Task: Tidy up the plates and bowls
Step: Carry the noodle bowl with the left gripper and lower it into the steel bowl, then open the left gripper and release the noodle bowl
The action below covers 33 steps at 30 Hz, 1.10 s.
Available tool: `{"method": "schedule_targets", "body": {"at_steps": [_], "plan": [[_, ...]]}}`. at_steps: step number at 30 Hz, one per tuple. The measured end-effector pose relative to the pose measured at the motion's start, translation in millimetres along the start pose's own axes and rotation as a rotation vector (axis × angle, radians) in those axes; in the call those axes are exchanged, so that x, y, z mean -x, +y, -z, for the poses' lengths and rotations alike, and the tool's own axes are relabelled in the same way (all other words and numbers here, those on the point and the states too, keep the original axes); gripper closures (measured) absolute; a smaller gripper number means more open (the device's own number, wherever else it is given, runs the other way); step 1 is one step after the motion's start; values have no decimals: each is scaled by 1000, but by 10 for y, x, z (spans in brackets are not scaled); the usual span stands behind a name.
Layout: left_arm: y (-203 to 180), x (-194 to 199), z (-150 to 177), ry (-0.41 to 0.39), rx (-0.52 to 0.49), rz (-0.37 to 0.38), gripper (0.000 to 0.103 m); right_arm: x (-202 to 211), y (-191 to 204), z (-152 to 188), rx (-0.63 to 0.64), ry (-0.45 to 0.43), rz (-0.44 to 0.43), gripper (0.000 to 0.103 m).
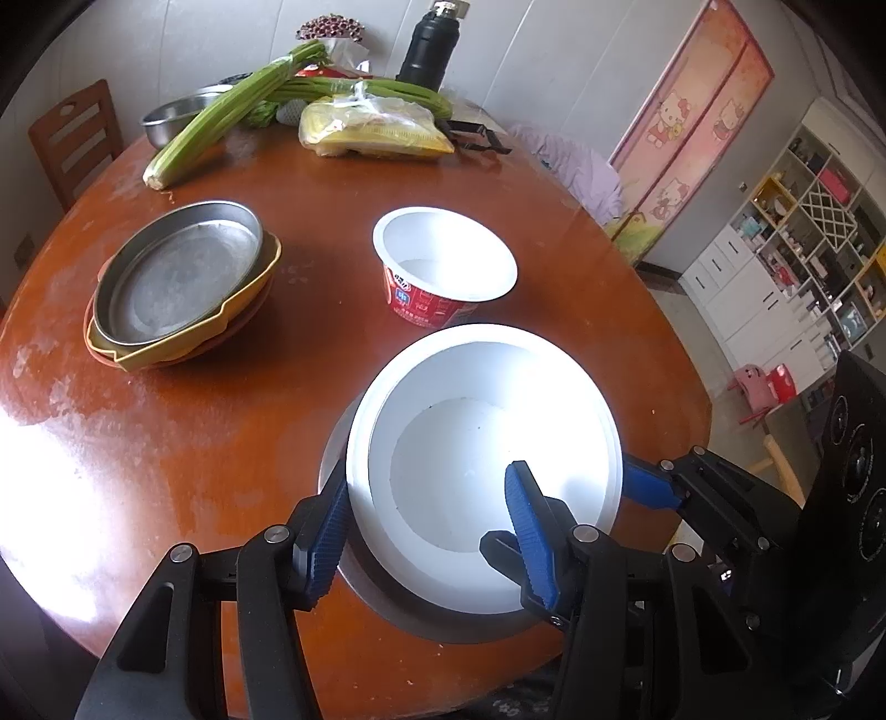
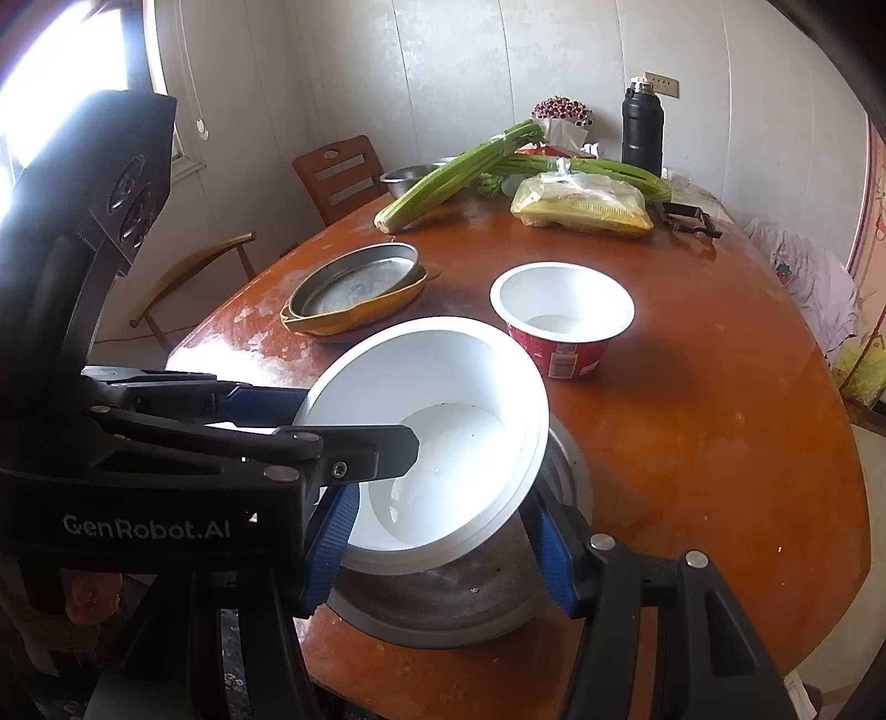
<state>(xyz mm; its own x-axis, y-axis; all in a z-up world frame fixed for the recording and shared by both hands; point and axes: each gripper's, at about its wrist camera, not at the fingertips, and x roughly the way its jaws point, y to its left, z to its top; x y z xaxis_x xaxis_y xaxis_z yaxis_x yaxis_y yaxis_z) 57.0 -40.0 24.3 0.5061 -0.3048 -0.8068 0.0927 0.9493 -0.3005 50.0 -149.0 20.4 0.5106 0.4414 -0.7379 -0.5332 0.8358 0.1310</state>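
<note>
A white bowl (image 1: 470, 443) (image 2: 443, 387) sits tilted inside a grey metal bowl (image 1: 398, 615) (image 2: 443, 598) at the near table edge. My left gripper (image 1: 429, 537) is shut over its near-left wall, with one finger inside (image 2: 360, 448) and the other against the outside. My right gripper (image 2: 443, 554) is shut on the white bowl's lower body, a blue pad on each side; one of its fingers (image 1: 653, 490) shows by the rim. A red-and-white paper bowl (image 1: 443, 249) (image 2: 559, 310) stands upright behind. A metal plate tops a yellow dish and an orange plate (image 1: 177, 277) (image 2: 354, 282) at the left.
At the far side of the round wooden table (image 1: 249, 421) lie celery (image 1: 221, 122), a yellow bag (image 1: 376, 133), a steel basin (image 1: 177, 113), a black flask (image 1: 429, 50) and a black tool (image 1: 479, 135). Wooden chairs (image 2: 340, 174) stand behind.
</note>
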Motion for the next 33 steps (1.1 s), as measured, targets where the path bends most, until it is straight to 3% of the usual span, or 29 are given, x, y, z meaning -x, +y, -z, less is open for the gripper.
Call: {"method": "schedule_targets", "body": {"at_steps": [33], "plan": [[16, -189, 60, 37, -3, -33, 48, -252, -92, 107, -14, 48, 19, 43]]}}
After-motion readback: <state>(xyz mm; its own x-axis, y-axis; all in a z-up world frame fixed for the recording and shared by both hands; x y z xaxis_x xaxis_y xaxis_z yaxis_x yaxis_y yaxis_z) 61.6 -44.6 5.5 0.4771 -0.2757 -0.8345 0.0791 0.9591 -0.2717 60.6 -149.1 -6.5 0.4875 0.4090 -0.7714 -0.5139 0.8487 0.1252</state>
